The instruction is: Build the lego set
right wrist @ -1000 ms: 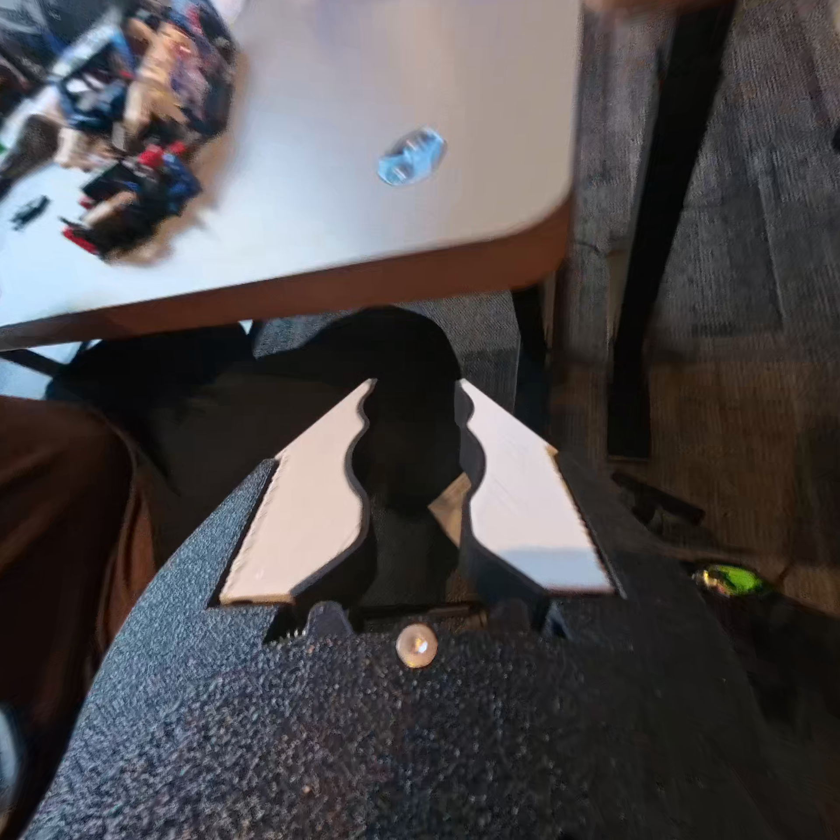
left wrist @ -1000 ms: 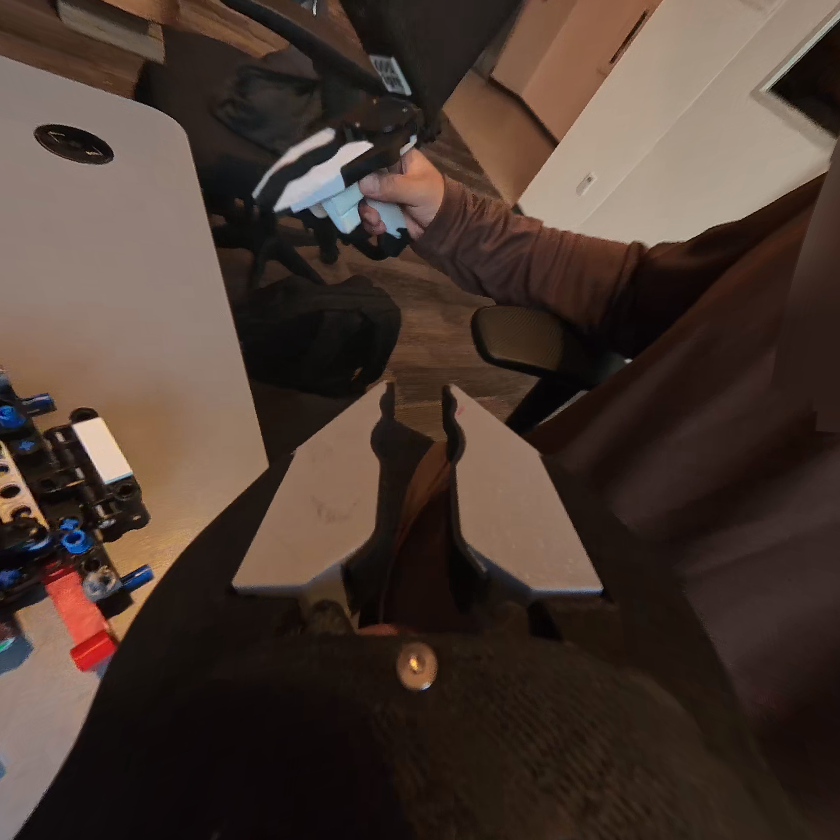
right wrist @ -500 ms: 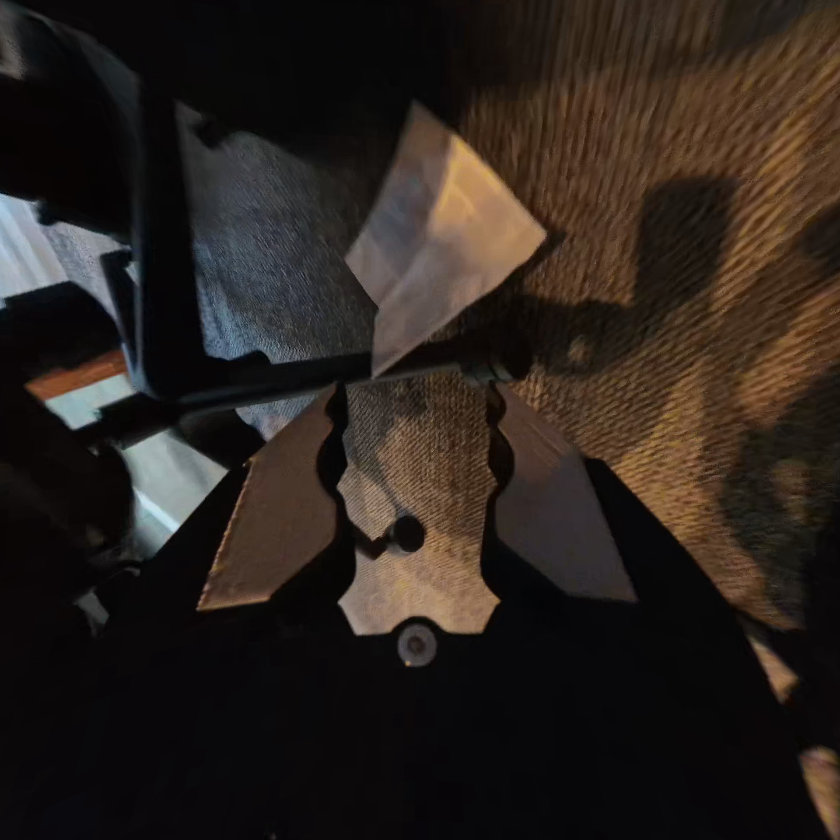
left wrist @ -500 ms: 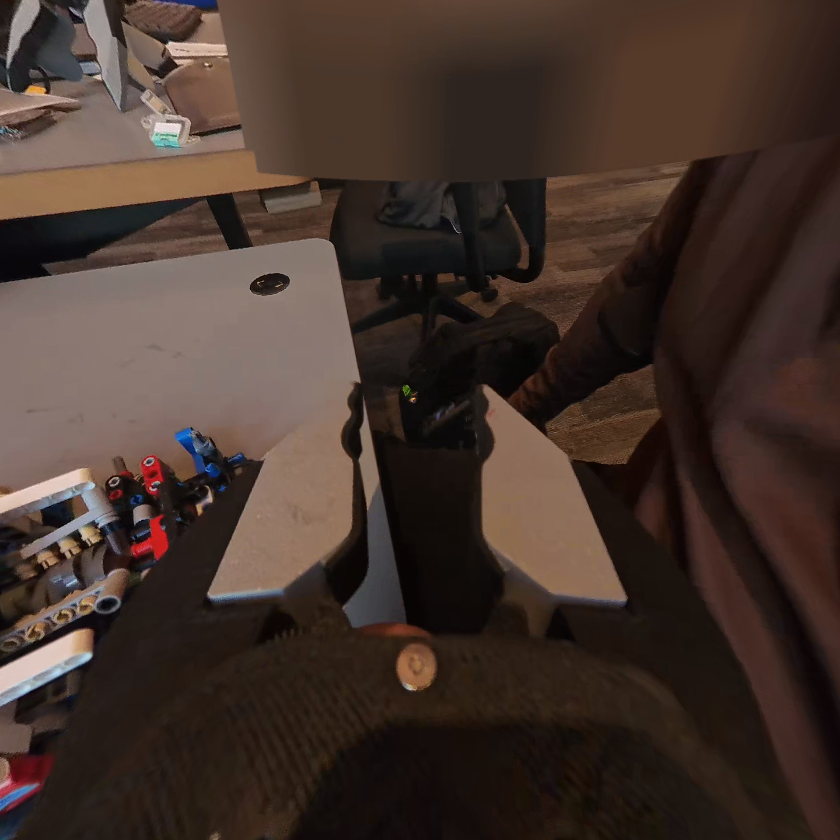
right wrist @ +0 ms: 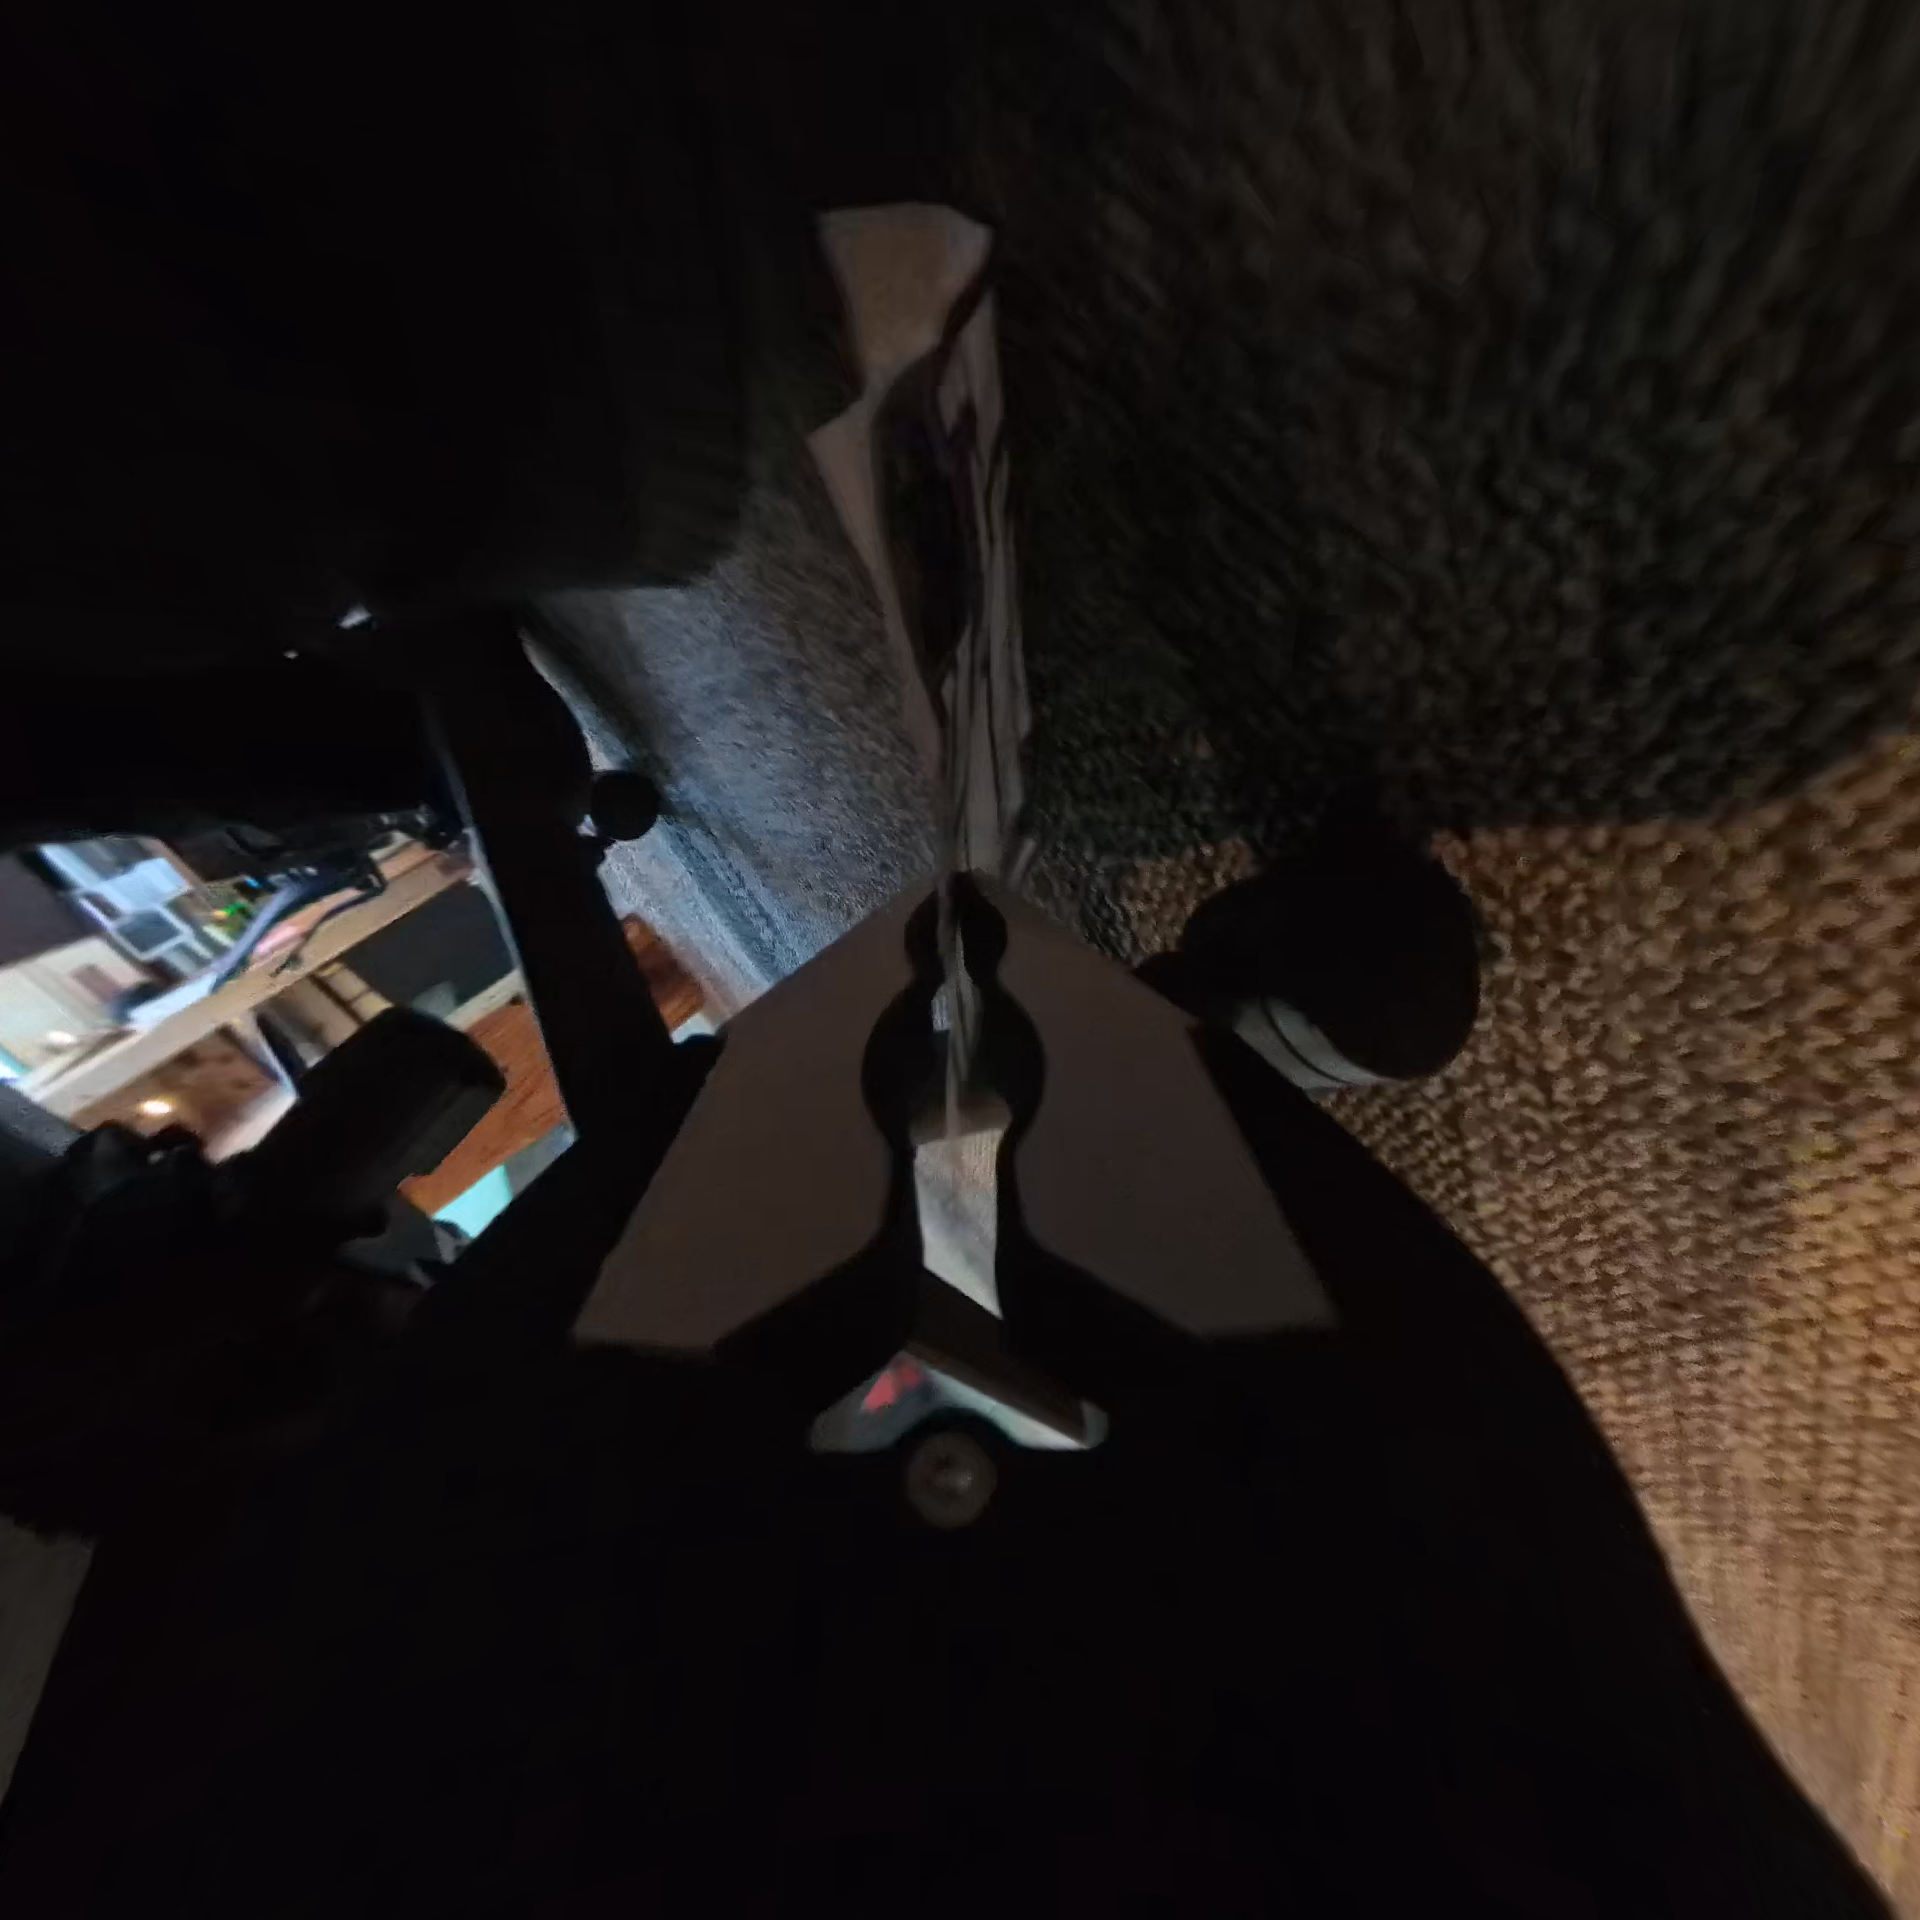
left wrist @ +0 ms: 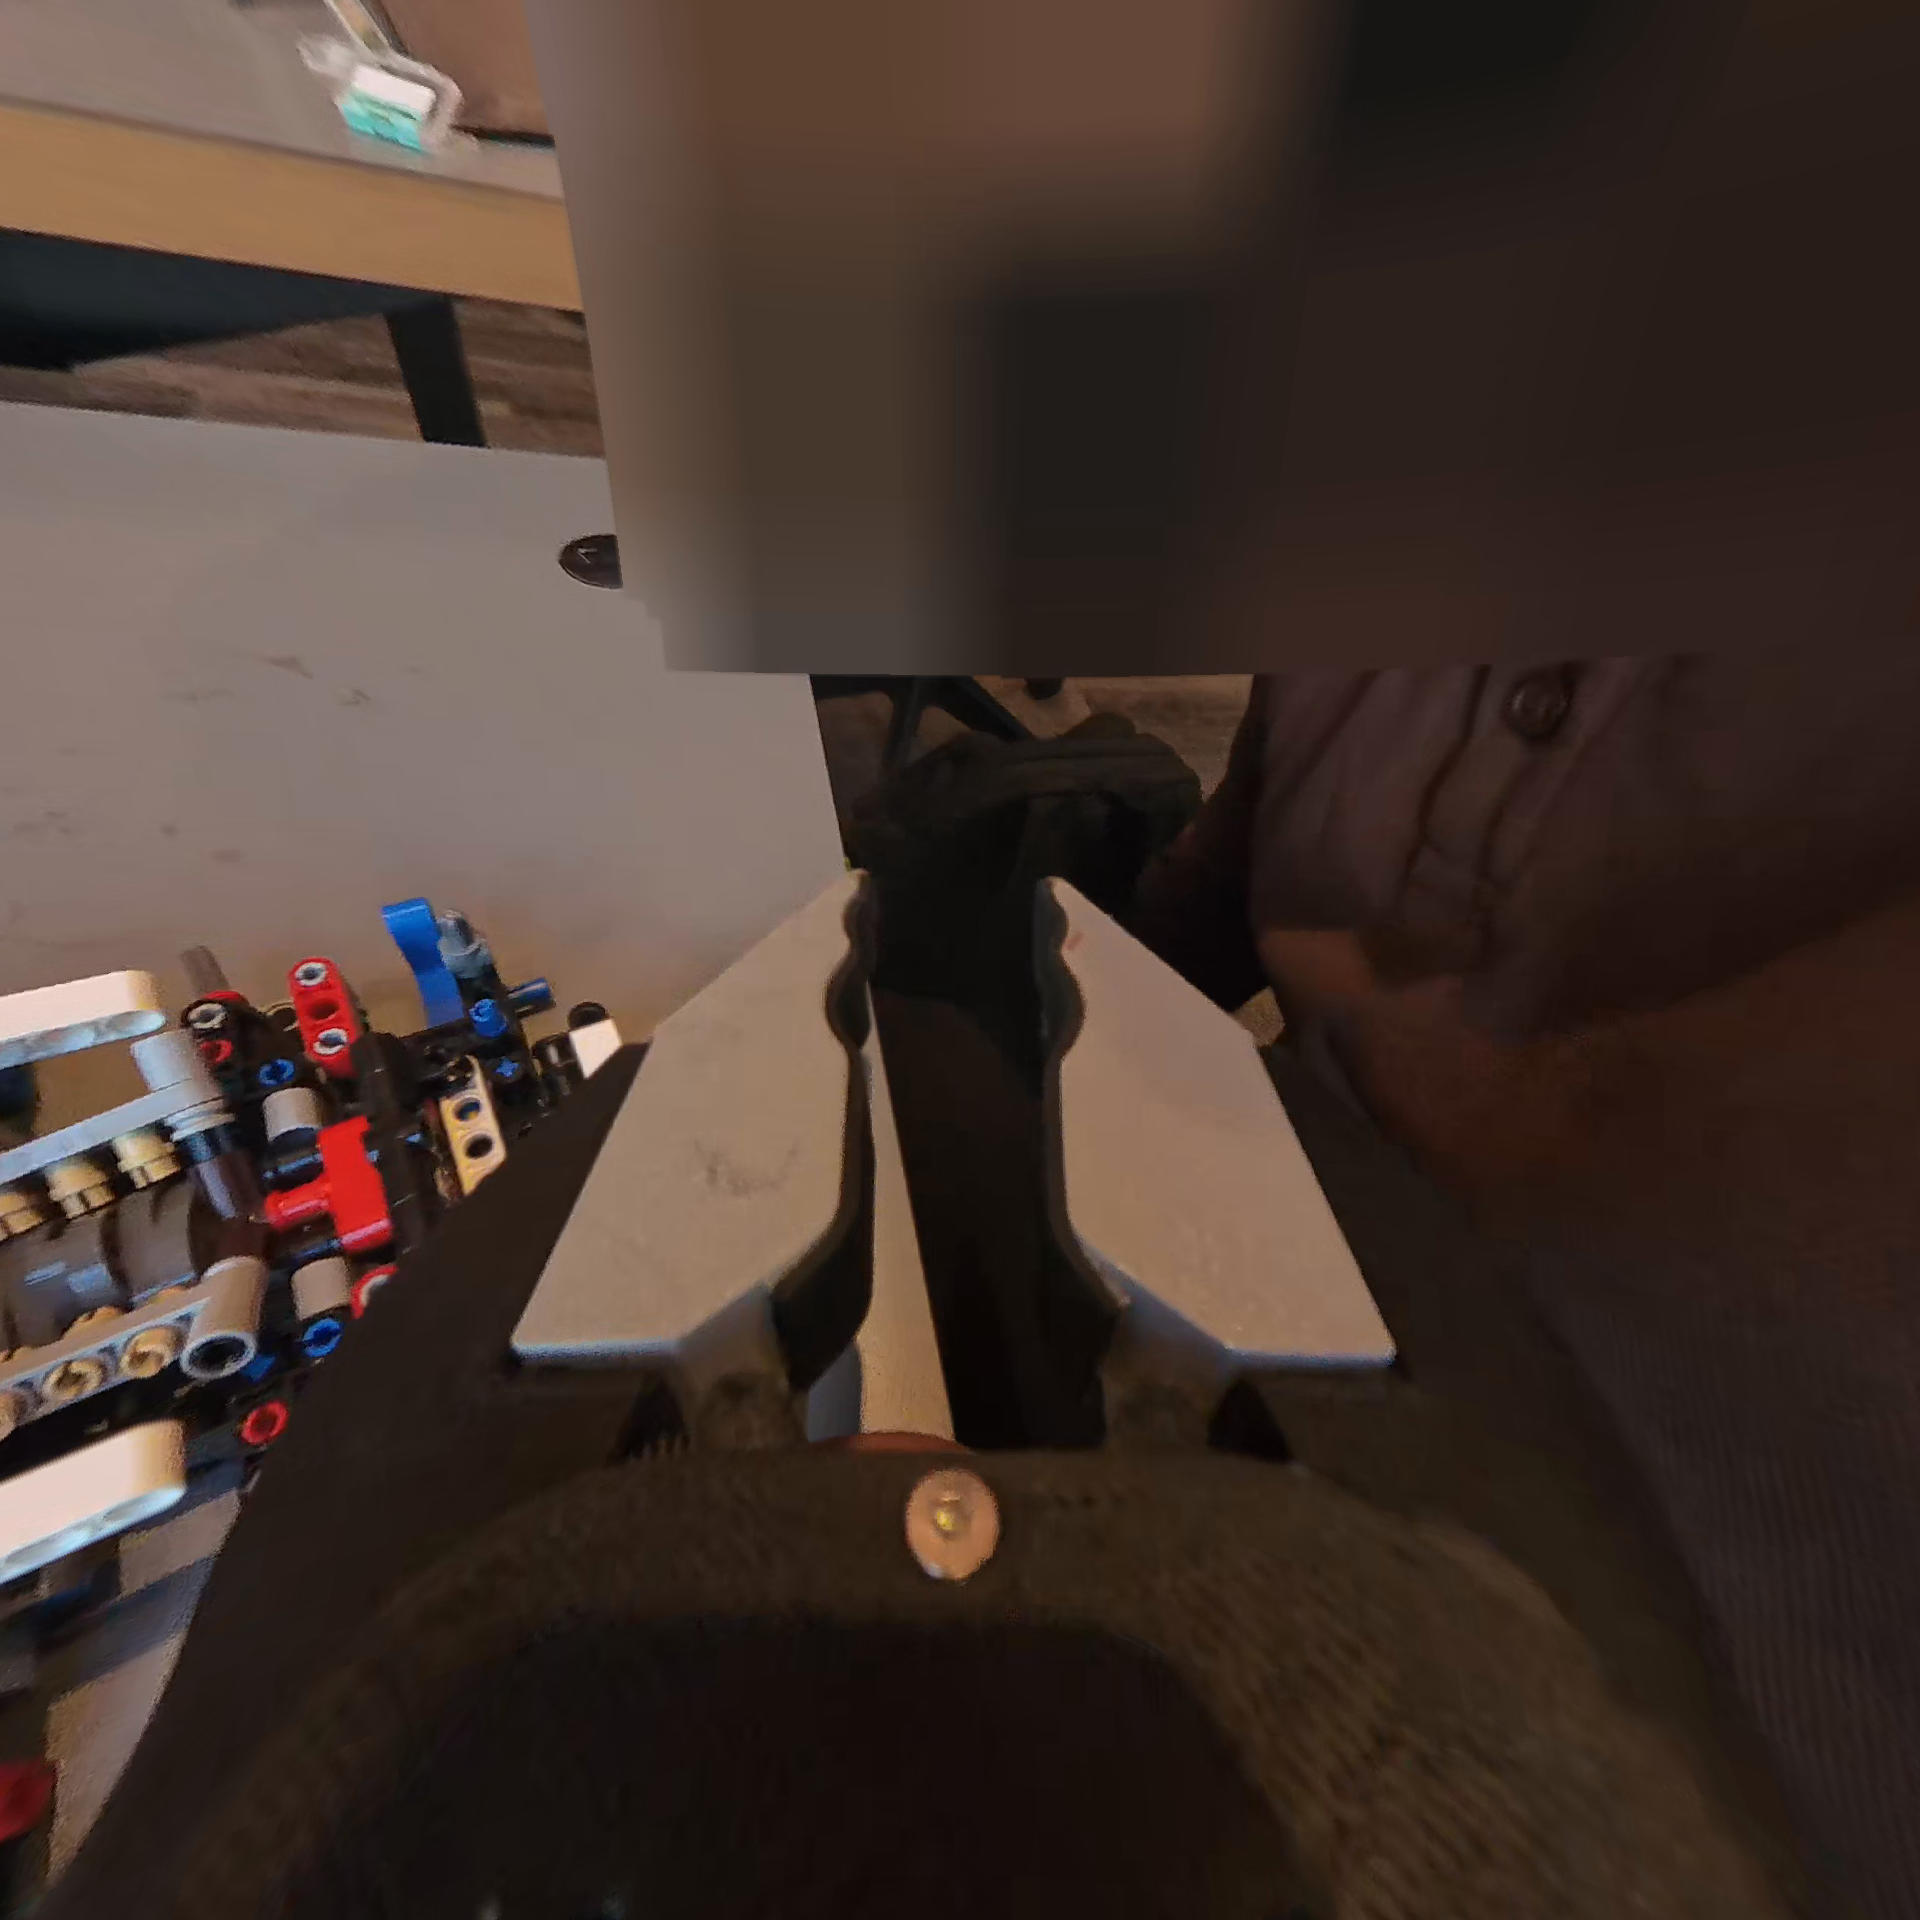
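Paper, a thin white folded sheet point(right wrist: 971, 540), hangs pinched in the right gripper point(right wrist: 958, 940) over brown carpet point(right wrist: 1621, 1091) (likely picked up), while the left gripper point(left wrist: 954, 971) waits empty, fingers parted, beside the half-built multicoloured lego model point(left wrist: 270, 1143) on the grey table point(left wrist: 312, 727).

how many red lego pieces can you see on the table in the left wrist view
5 at least: red beam standing upright, red connector below it, small red pins and lower, one at the left edge. The left gripper may hide more.
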Motion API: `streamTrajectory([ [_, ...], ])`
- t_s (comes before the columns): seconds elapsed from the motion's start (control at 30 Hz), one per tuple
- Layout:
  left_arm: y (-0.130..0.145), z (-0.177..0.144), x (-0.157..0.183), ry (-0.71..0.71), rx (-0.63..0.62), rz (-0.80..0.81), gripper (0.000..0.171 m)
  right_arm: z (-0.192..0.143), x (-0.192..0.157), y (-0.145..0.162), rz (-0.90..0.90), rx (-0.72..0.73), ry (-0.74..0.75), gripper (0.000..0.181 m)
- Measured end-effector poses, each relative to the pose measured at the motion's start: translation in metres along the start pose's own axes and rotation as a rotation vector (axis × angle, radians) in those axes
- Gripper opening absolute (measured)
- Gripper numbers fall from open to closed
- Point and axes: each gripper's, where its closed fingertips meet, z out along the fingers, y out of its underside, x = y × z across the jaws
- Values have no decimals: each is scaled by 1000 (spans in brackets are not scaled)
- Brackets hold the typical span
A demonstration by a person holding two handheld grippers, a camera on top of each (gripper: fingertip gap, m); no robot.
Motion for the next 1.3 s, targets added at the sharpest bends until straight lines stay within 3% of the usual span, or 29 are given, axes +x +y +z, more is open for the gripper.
streamTrajectory([
  [0.1,2,2,2,12,-16,10,22,-58,-37,-10,-164,118,19,0],
  [0.17,2,3,-8,-65,-22,15,19,-108,-59,0,-295,192,97,0],
  [0.3,9,2,-38,-360,-104,102,23,-223,-108,38,-438,418,241,0],
  [0.43,6,-12,-45,-519,-135,251,35,-355,-171,84,-521,729,384,0],
  [0.57,-7,-38,-29,-486,-15,217,36,-481,-281,134,-721,1059,572,0],
  [0.7,-3,-63,-19,-417,60,98,35,-551,-421,169,-1020,1298,737,0],
  [0.83,4,-66,4,-287,89,-20,36,-548,-524,166,-1365,1290,978,0],
  [0.9,12,-65,16,-253,73,-47,36,-532,-549,149,-1477,1238,1086,0],
  [1.03,23,-63,43,-160,77,-93,44,-488,-594,141,-1687,1196,1103,0],
  [1.17,17,-74,62,-9,131,-261,77,-413,-649,156,-2034,1089,1090,0],
  [1.3,-3,-122,71,127,313,-431,85,-327,-697,173,-2388,963,1023,0],
])
